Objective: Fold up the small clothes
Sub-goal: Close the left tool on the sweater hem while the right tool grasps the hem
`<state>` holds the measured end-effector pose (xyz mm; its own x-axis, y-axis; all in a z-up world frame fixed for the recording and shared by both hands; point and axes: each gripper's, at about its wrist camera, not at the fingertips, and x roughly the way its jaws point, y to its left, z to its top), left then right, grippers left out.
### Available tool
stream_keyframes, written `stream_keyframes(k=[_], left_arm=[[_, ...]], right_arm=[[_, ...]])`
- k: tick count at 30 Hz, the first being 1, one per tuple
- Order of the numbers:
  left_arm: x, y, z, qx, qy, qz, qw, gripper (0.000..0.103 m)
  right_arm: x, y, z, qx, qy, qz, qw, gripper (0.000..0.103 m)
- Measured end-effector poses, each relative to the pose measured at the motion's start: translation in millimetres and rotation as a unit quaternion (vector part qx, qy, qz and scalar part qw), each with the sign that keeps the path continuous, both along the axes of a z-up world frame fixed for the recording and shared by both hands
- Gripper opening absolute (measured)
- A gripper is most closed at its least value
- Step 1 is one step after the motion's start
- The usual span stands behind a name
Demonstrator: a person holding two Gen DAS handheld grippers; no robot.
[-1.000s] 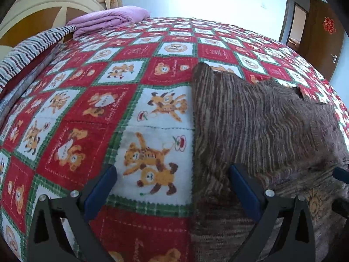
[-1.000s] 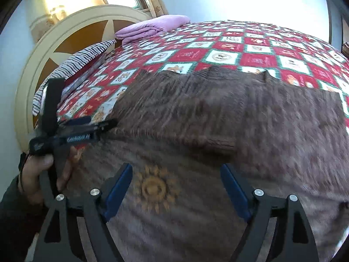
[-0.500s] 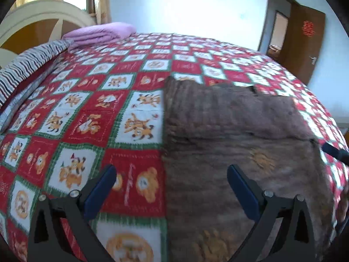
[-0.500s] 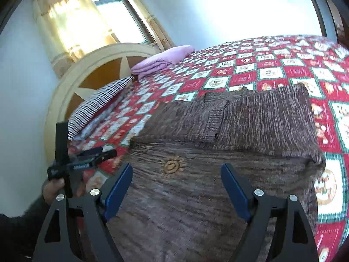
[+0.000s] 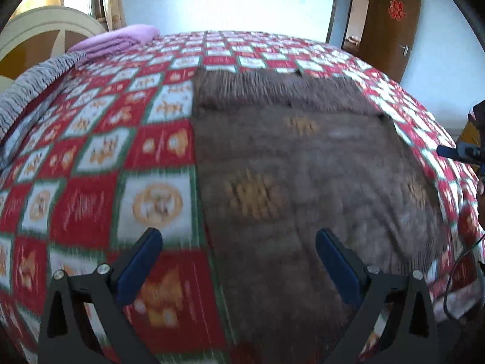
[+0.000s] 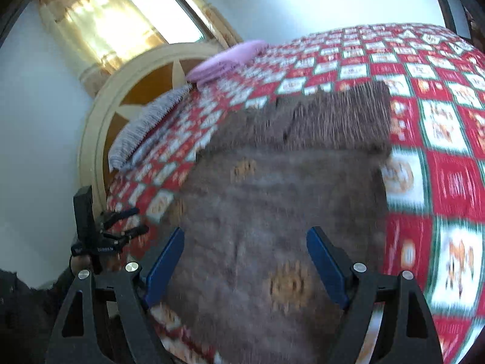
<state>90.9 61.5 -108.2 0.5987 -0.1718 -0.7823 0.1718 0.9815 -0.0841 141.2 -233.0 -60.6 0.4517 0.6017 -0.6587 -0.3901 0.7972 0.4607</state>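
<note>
A brown knitted sweater (image 5: 303,182) lies flat on a red teddy-bear quilt (image 5: 91,166), its far end already folded over, likely ready for the next fold. Both the left gripper (image 5: 236,261) and right gripper (image 6: 242,261) hover above its near end, jaws spread wide and empty. A purple blanket (image 6: 224,60) and striped pillow (image 6: 145,124) sit well apart by the headboard; nothing blocks the sweater.

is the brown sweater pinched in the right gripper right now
No, the right gripper is open above the brown sweater, its pads clear of the knit.

Purple folded blanket (image 5: 115,41) on patchwork quilt (image 5: 91,157); brown door (image 5: 391,27) open.
</note>
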Motion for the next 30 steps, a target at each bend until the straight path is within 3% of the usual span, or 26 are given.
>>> stream_keyframes(k=[4, 9, 15, 20, 21, 23, 24, 25, 26, 27, 28, 30], left_arm=[[-28, 5, -15, -0.017, 0.028, 0.011, 0.9994, 0.103], [-51, 9, -28, -0.041, 0.061, 0.023, 0.997, 0.102], [-67, 1, -39, -0.079, 0.1, 0.011, 0.9918, 0.084], [-72, -8, -44, -0.071, 0.109, 0.002, 0.9915, 0.08], [-72, -8, -45, -0.073, 0.111, 0.002, 0.9911, 0.076], [-75, -9, -44, -0.079, 0.112, 0.0, 0.9906, 0.056], [-76, -11, -44, -0.086, 0.116, -0.01, 0.9894, 0.035], [-77, -12, -45, -0.089, 0.121, -0.014, 0.9885, 0.026], [-78, -12, -46, -0.089, 0.123, -0.018, 0.9882, 0.025], [-78, -12, -48, -0.091, 0.126, -0.019, 0.9877, 0.015], [-77, -10, -48, -0.095, 0.127, -0.016, 0.9872, 0.012], [-76, 2, -44, -0.119, 0.121, -0.008, 0.9855, 0.011]], right_arm=[[-34, 4, -25, -0.042, 0.033, 0.002, 0.999, 0.084], [-69, -2, -46, -0.074, 0.044, -0.014, 0.996, 0.084], [-93, -22, -55, -0.051, 0.037, -0.067, 0.996, 0.084], [-98, -29, -63, -0.055, 0.047, -0.089, 0.993, 0.084], [-100, -30, -65, -0.059, 0.049, -0.093, 0.993, 0.084], [-103, -32, -66, -0.063, 0.051, -0.096, 0.992, 0.084], [-104, -34, -67, -0.067, 0.05, -0.098, 0.992, 0.084], [-106, -36, -68, -0.069, 0.05, -0.1, 0.991, 0.084], [-106, -37, -69, -0.068, 0.052, -0.101, 0.991, 0.084], [-106, -39, -71, -0.065, 0.056, -0.104, 0.991, 0.084], [-105, -42, -74, -0.062, 0.06, -0.109, 0.99, 0.084], [-106, -43, -76, -0.057, 0.06, -0.112, 0.99, 0.084]])
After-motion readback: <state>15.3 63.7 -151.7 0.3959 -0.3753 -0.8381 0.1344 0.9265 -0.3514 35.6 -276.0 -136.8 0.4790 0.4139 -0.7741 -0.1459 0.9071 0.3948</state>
